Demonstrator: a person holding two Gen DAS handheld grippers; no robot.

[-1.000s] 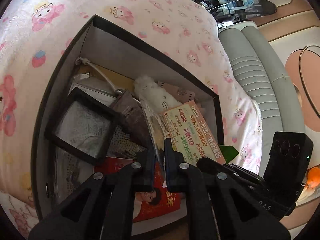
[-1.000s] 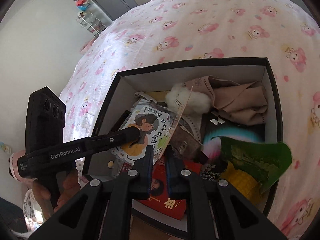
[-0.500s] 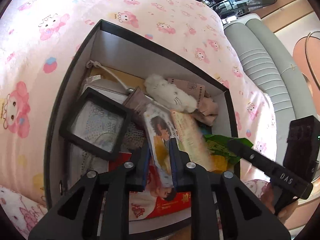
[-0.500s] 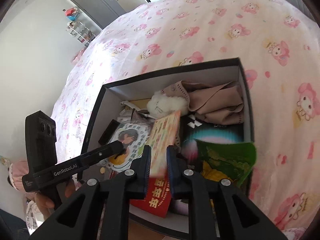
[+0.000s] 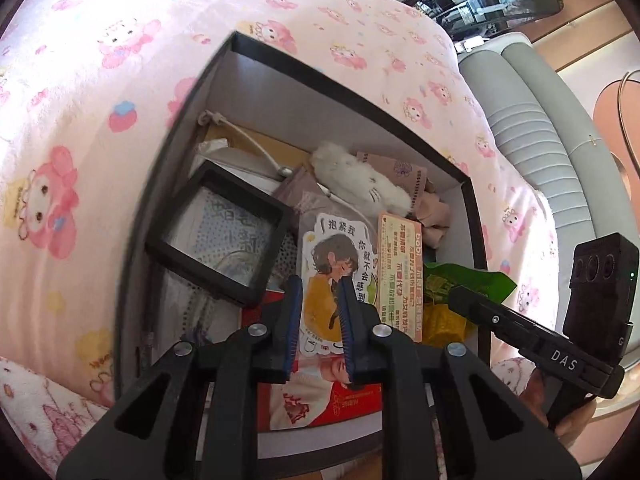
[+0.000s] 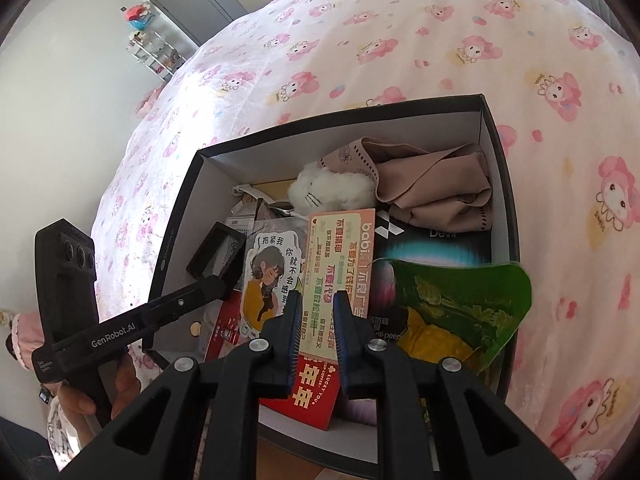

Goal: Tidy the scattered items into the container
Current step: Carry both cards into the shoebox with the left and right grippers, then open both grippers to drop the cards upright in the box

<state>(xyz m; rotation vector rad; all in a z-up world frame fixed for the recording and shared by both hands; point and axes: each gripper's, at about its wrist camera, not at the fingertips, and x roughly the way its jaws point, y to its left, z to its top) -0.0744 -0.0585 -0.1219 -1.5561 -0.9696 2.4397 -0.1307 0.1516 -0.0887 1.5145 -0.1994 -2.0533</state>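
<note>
Both grippers tilt steeply down over the black box [image 6: 502, 184], which sits on the pink cartoon-print bedspread [image 6: 400, 40]. The left gripper [image 5: 318, 320] comes in from 6 o'clock in its own view, jaws parted with nothing pinched; the girl sticker card [image 5: 336, 264] lies in the box beneath the gap, its long axis running from 6 to 12 o'clock. The right gripper [image 6: 316, 328] likewise enters from 6 o'clock, jaws slightly apart and released; the orange-and-green printed card [image 6: 340, 264] lies flat in the box under them, long axis 6 to 12, just beside the sticker card at its 3 o'clock side. A hand [image 6: 92, 404] grips the left tool's handle at 8 o'clock in the right view.
</note>
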